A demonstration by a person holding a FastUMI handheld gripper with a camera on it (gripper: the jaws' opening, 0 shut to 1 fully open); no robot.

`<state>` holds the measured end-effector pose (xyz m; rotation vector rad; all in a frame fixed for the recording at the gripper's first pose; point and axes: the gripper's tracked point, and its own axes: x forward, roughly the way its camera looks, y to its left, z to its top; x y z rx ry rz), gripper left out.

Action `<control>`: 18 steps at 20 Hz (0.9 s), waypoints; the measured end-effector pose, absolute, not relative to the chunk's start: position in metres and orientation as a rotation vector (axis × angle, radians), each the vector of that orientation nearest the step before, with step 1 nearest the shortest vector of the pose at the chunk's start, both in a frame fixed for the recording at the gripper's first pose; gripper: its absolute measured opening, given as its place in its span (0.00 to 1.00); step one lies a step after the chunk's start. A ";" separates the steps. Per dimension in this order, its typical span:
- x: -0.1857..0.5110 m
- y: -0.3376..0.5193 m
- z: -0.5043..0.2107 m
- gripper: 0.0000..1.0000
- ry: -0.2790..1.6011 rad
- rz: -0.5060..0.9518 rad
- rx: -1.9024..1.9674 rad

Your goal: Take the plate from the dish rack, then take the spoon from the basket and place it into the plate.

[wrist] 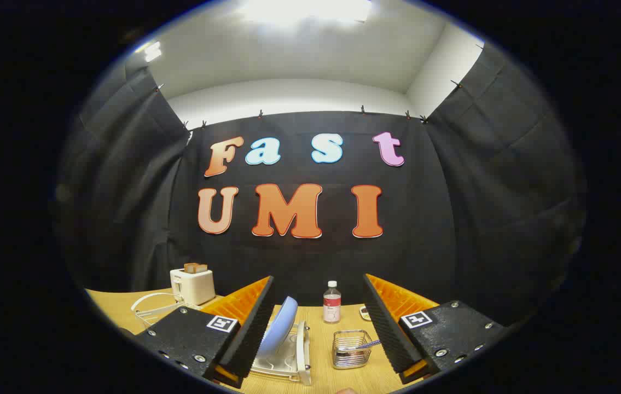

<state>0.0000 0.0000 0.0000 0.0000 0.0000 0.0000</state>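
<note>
A pale blue plate [280, 326] stands on edge in a white dish rack [291, 355] on the wooden table, just ahead of my left finger and partly behind it. To the right of the rack, a small wire basket [350, 349] holds a spoon [364, 345] whose handle pokes out toward my right finger. My gripper [318, 323] is open, its fingers spread wide above the table with nothing between them.
A small clear bottle [332, 302] with a white cap stands beyond the basket. A white toaster [193, 284] with toast in it sits at the back left, its cord looped on the wooden table [324, 377]. A small object [365, 313] lies by the right finger.
</note>
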 end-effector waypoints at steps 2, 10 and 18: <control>-0.001 0.004 -0.004 0.93 0.013 0.011 0.016; -0.002 0.001 -0.008 0.93 0.019 0.016 0.006; 0.004 0.002 -0.010 0.93 0.032 0.036 0.012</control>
